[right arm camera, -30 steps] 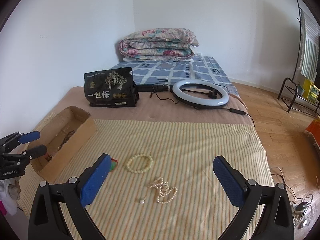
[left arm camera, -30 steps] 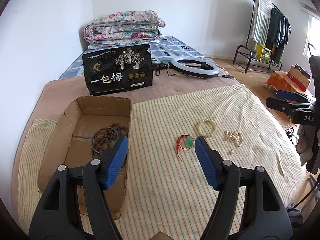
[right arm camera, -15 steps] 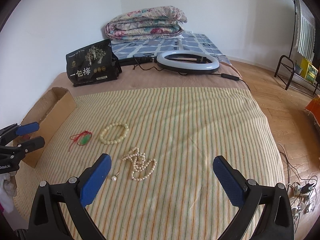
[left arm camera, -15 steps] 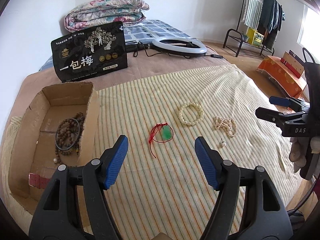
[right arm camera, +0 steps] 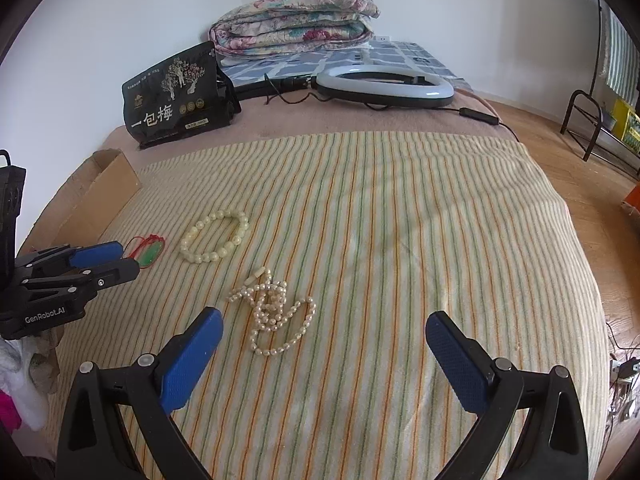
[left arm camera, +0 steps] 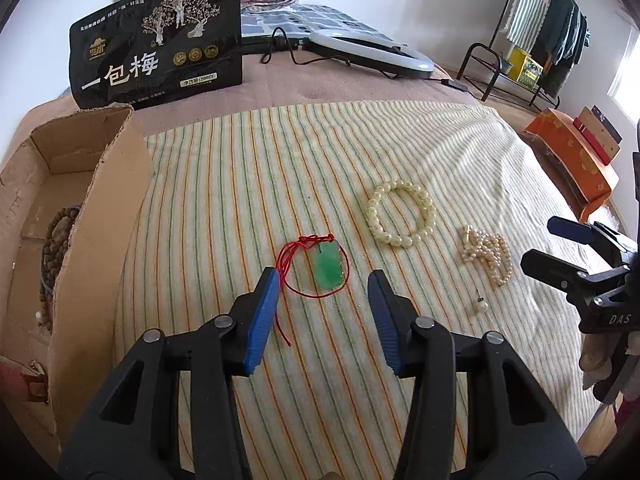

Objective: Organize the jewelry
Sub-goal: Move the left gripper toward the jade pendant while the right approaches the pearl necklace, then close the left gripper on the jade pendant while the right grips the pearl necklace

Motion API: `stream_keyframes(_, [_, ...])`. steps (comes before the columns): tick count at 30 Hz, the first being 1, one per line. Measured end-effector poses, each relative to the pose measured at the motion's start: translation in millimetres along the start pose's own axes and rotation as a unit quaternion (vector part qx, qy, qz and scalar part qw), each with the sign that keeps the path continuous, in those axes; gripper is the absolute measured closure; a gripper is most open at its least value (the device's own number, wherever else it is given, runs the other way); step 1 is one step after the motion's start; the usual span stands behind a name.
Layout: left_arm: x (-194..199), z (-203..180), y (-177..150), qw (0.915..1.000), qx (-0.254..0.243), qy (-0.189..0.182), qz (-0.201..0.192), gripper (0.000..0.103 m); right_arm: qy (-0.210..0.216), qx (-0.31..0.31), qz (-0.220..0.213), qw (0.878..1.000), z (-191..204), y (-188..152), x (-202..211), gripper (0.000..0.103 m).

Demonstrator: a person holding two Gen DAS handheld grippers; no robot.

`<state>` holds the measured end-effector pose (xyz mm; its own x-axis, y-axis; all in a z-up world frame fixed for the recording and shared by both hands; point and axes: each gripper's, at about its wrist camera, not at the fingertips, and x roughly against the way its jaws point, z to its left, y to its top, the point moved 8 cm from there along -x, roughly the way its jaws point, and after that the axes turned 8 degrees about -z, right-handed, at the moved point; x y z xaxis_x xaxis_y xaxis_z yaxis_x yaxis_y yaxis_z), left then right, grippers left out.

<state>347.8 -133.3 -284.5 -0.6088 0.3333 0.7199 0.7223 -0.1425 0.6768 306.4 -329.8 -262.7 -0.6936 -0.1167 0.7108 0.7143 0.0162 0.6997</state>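
A green jade pendant on a red cord lies on the striped cloth, just ahead of my open left gripper; it also shows in the right wrist view. A cream bead bracelet lies to its right. A tangled pearl necklace lies further right, just ahead and left of my open, empty right gripper. A loose pearl earring lies near it. The cardboard box at left holds brown wooden beads.
A black snack bag stands behind the box. A ring light with cable lies at the back, with folded quilts behind. A clothes rack and orange box stand right of the bed.
Both grippers have moved forward and down towards the cloth. My left gripper has shifted right from the box to the pendant; my right gripper has closed in on the pearl necklace.
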Motion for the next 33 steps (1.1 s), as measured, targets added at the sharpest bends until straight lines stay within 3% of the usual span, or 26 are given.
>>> stream_keyframes(11, [-19.3, -0.2, 1.9, 0.9999, -0.007, 0.000, -0.010, 0.059, 0.008, 0.029, 0.026, 0.999, 21.1, -2.3, -32.4, 0.005])
stream_keyframes(20, [-23.7, 1.9, 3.2, 0.9998, -0.004, -0.002, -0.017, 0.087, -0.009, 0.043, 0.034, 0.998, 22.9, -5.7, -40.3, 0.008])
stream_keyframes(23, [-22.7, -0.7, 2.6, 0.9997, -0.012, 0.001, -0.019, 0.088, -0.008, 0.047, 0.036, 0.998, 22.7, -5.8, -38.5, 0.016])
stream_keyframes(26, [-21.8, -2.1, 2.1, 0.9996, -0.017, 0.003, -0.020, 0.088, -0.007, 0.057, 0.038, 0.998, 24.0, -5.3, -36.5, 0.030])
stream_keyframes(33, [-18.9, -5.1, 0.8, 0.9996, -0.023, 0.004, -0.018, 0.088, 0.009, 0.053, 0.038, 0.998, 24.0, -5.6, -32.8, 0.074])
